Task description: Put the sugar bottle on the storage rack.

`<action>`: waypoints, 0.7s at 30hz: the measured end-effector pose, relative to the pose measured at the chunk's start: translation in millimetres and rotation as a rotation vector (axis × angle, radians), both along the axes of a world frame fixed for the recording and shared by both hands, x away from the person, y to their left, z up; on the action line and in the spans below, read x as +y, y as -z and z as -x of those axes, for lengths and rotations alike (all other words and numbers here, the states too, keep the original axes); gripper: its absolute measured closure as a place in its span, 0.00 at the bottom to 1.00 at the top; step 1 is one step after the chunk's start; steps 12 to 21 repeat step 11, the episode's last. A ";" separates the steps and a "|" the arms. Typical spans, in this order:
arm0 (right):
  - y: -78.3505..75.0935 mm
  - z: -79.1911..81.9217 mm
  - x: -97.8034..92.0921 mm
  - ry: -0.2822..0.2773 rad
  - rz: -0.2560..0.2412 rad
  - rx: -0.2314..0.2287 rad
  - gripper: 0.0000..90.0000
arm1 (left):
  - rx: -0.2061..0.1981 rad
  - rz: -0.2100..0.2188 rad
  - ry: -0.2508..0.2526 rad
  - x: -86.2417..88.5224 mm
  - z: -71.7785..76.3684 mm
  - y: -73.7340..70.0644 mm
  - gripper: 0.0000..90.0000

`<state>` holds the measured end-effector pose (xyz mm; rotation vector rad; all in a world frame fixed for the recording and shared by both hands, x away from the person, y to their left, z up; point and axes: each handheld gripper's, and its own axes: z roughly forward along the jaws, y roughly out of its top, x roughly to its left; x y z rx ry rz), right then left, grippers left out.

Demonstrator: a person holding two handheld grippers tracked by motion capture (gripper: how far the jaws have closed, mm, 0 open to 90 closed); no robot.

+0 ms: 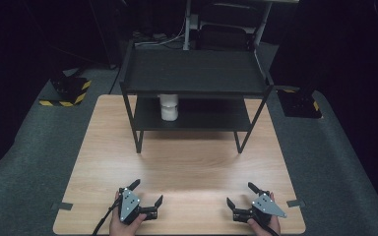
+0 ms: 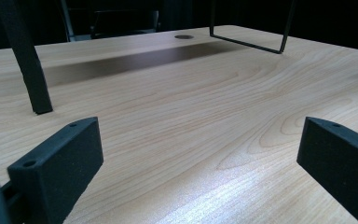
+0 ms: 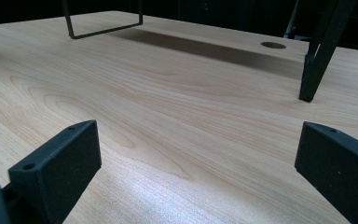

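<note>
L claw [image 1: 147,192] is held low at the near L of the table [image 1: 192,162], jaws spread wide, nothing between them. R claw [image 1: 240,194] is held likewise at the near R, jaws wide apart, nothing gripped. Each is gripped from behind by a hand: L hand [image 1: 124,225], R hand [image 1: 265,225]. Claws are kept well apart.

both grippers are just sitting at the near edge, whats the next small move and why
Probably ease the left gripper forward toward the white container on the lower shelf of the black rack. It sits left of centre, nearer that gripper, the wooden table between them lies bare, and both the left and the right gripper are open, holding nothing.
</note>
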<state>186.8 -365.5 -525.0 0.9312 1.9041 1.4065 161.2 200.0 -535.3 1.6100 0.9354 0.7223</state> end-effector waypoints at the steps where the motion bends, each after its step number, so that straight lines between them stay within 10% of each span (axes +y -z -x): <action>1: 0.2 0.3 0.2 0.001 -0.001 0.000 0.00 | -0.001 0.002 0.000 0.2 0.1 0.2 0.01; 21: 1.7 3.6 0.4 0.006 0.005 -0.016 0.00 | 0.018 0.008 -0.003 0.3 -2.0 -1.7 0.01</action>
